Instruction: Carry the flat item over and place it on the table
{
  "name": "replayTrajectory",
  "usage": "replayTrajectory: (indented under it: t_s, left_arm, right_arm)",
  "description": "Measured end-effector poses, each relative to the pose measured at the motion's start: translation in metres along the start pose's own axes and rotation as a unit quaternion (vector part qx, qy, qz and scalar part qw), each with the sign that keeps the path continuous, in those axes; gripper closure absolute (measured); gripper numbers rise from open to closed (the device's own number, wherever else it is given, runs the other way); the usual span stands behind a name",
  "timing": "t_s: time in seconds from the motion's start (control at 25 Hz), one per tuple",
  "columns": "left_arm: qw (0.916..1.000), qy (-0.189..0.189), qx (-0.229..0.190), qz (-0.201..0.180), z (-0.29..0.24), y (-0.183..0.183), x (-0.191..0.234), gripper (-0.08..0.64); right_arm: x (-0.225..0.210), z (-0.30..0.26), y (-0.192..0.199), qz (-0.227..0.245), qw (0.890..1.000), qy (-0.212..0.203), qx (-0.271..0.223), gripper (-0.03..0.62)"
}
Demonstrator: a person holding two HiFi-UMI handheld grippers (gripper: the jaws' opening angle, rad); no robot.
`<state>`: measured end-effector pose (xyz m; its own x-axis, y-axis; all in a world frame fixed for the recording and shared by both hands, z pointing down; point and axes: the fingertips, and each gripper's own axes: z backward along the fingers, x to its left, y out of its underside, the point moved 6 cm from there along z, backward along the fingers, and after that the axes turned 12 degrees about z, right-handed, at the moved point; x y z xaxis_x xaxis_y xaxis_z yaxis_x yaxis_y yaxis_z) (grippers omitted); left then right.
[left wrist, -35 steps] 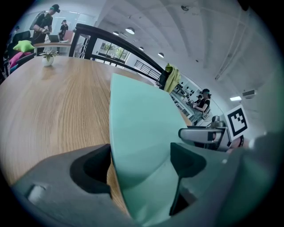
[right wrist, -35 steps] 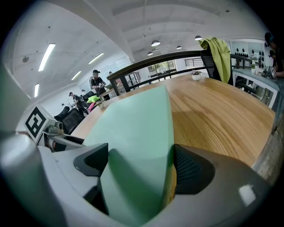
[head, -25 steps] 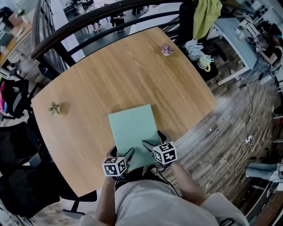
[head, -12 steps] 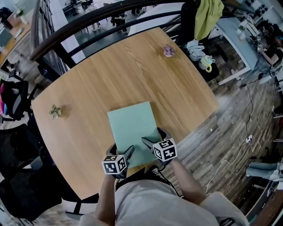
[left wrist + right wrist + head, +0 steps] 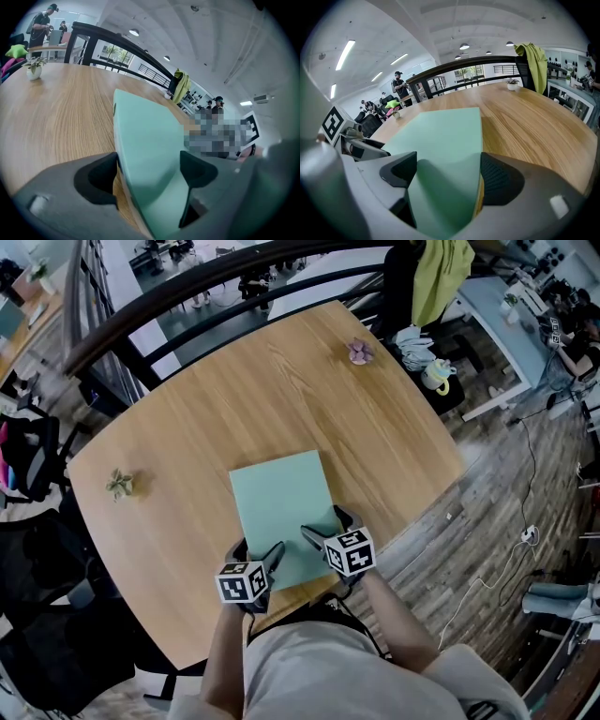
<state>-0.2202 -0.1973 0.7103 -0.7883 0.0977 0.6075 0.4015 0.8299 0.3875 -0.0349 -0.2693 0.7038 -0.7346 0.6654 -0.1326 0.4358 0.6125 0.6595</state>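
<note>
Head view: the mint-green flat rectangular sheet [image 5: 279, 507] sits on the light wooden table [image 5: 281, 390], towards my edge, long side running away from me. My left gripper [image 5: 256, 557] is at the sheet's near-left corner and my right gripper [image 5: 325, 527] is at its near-right side. The two are close together, with the sheet's near end between them. Each gripper carries a cube with black-and-white square markers. That pattern is the only print I can make out. A small potted plant [image 5: 119, 485] stands near the table's left edge, well clear of the sheet. A small pinkish plant [image 5: 358, 352] stands at the far right corner.

Left gripper view: the jaws are wide apart. The sheet runs diagonally through the gap. The left pad touches its left edge and the right pad sits on its top face. The wood shows under and beside it.

Right gripper view: same picture, mirrored. The jaws are wide apart with the sheet filling the gap. The left pad is over its face and the right pad is at its right edge. I can't tell whether the near end is flat on the wood.
</note>
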Motion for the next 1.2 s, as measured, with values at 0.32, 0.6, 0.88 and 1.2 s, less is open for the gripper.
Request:
replayTrajectory:
  t_s: [0.32, 0.6, 0.88, 1.2]
  left_arm:
    - [0.9998, -0.003, -0.008, 0.015, -0.001, -0.005, 0.010, 0.137]
    - [0.9985, -0.036, -0.042, 0.001, 0.012, -0.002, 0.010, 0.143]
    - [0.9935, -0.088, -0.072, -0.004, 0.036, 0.022, 0.006, 0.212]
    - [0.9862, -0.126, -0.108, -0.001, 0.055, 0.048, -0.014, 0.333]
  right_arm:
    - [0.000, -0.002, -0.002, 0.019, 1.000, 0.001, -0.002, 0.188]
    - [-0.001, 0.016, 0.011, 0.038, 0.999, 0.013, -0.019, 0.246]
    - [0.010, 0.037, 0.016, 0.070, 0.997, -0.001, -0.037, 0.340]
    - [0.012, 0.064, 0.039, 0.078, 0.996, -0.018, -0.036, 0.429]
